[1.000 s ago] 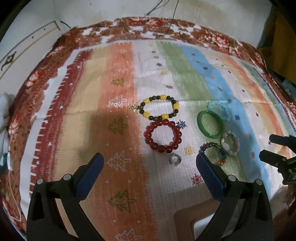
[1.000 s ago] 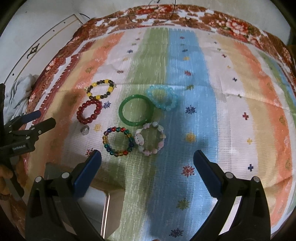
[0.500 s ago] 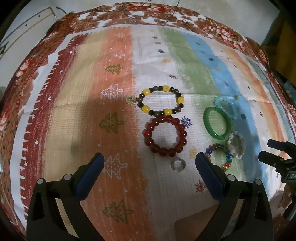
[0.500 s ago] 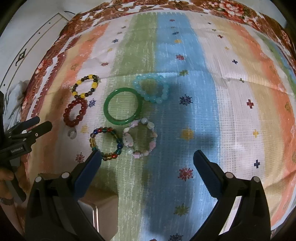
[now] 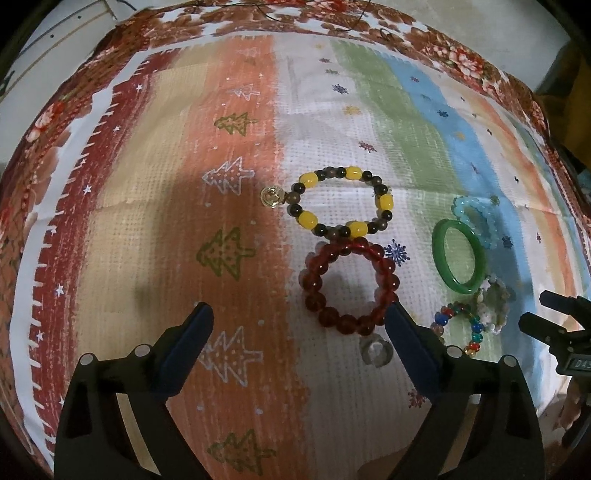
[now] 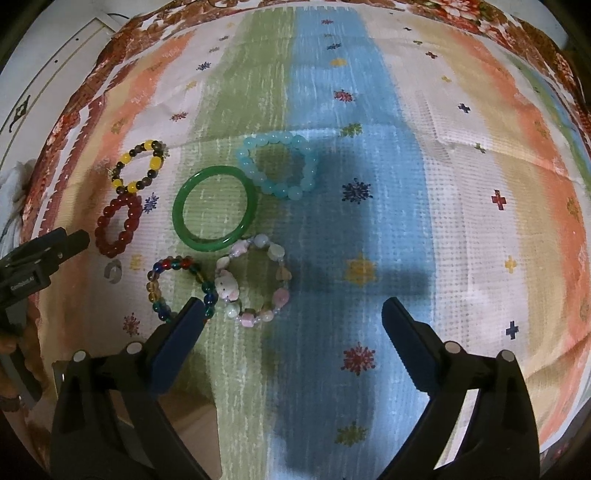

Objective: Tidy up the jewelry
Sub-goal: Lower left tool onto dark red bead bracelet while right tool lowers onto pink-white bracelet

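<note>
Several bracelets lie on the striped cloth. The dark red bead bracelet (image 5: 349,282) sits just beyond my left gripper (image 5: 297,323), whose jaws are closing with nothing between them. A yellow-and-black bracelet (image 5: 341,201) lies behind it. A clear ring (image 5: 375,350) rests by the right finger. The green bangle (image 6: 214,208), the light blue bracelet (image 6: 279,166), the multicolour bracelet (image 6: 181,286) and the pink-and-white charm bracelet (image 6: 255,280) lie ahead of my right gripper (image 6: 291,319), which is open and holds nothing. Its left fingertip (image 6: 190,314) hangs over the multicolour bracelet.
The patterned cloth (image 5: 147,221) covers the table, with a floral border (image 5: 221,22) at the far edge. A wooden box (image 6: 192,439) shows under the right gripper at the near edge. Each gripper shows at the edge of the other's view.
Both grippers have sunk toward the cloth and moved forward, so the bracelets appear larger and nearer. The left jaws have narrowed a little.
</note>
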`<action>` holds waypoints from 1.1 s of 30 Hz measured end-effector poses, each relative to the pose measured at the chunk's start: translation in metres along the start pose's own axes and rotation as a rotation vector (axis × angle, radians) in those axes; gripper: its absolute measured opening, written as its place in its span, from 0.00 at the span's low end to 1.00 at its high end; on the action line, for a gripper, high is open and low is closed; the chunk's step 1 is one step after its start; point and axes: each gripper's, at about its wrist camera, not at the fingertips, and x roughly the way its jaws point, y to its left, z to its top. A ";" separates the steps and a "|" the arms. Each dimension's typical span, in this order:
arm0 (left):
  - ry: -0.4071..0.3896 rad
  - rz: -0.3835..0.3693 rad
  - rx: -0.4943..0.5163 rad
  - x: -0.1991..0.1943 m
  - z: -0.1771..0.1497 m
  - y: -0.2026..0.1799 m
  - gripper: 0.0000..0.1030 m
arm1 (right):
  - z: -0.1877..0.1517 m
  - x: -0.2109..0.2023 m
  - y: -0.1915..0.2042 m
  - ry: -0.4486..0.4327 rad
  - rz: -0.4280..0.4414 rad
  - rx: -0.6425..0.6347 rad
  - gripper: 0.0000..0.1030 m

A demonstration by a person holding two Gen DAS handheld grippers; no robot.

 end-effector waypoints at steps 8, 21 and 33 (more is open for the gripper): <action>0.030 0.030 0.016 0.016 0.007 -0.001 0.80 | 0.007 0.014 -0.006 0.031 -0.016 0.017 0.86; 0.034 0.080 0.082 0.030 0.012 -0.010 0.57 | 0.021 0.032 0.004 0.047 -0.063 -0.040 0.64; 0.026 0.109 0.170 0.033 0.011 -0.023 0.14 | 0.023 0.038 0.018 0.035 -0.073 -0.118 0.25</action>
